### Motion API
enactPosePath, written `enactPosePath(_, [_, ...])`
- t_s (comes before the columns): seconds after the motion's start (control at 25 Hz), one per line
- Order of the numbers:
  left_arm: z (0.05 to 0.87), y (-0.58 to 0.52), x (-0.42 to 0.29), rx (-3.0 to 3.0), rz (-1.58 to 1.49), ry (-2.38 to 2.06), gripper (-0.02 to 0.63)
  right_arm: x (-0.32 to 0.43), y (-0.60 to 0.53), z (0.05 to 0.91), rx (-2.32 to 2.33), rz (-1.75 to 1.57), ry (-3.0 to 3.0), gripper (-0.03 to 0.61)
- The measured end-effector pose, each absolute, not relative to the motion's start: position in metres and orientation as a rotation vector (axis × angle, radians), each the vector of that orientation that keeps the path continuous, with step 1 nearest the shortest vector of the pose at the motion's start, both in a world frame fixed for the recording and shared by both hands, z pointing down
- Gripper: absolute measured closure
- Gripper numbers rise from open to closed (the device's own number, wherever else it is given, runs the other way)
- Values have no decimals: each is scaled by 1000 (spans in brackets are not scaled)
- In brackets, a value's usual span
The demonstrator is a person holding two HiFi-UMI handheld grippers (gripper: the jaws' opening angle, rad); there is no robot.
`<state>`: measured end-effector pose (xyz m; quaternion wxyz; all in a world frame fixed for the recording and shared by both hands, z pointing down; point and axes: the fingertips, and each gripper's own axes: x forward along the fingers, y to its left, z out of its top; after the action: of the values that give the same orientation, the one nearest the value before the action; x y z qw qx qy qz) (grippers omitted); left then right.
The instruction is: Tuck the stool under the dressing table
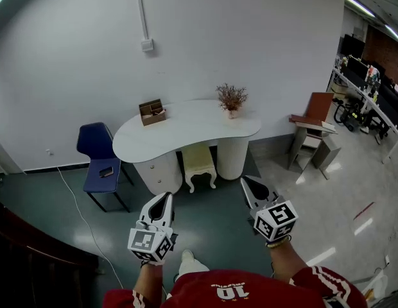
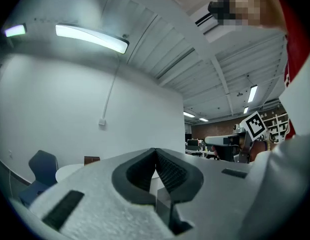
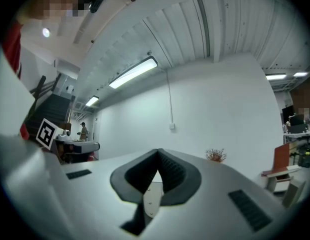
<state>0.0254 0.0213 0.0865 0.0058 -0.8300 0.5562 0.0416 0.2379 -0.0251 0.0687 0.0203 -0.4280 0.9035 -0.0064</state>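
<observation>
— Grippers?
— Left gripper (image 1: 165, 198) and right gripper (image 1: 245, 182) both clenched, empty, low in frame.
— Stool?
— Stool (image 1: 199, 164) sits mid-frame under the worktop (image 1: 186, 133), well apart from them. Seems tucked; next, maybe just check it.

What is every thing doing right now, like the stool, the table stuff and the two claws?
Stool: upright, partly under the tabletop.
Dressing table: standing by the wall.
Left claw: shut, empty.
Right claw: shut, empty.
Dried plant: upright on the table.
Wooden box: open-topped, on the table.
Blue chair: upright, small dark thing on seat.
</observation>
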Motion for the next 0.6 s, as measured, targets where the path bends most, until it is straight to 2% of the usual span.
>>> enactPosePath(0.32, [66, 67, 55, -2529, 140, 1776, 615, 286, 9, 75, -1337, -43, 2782, 575])
enactPosePath(0.6, [65, 84, 59, -2545, 175, 1810, 615, 285, 20, 71, -1282, -7, 2797, 575])
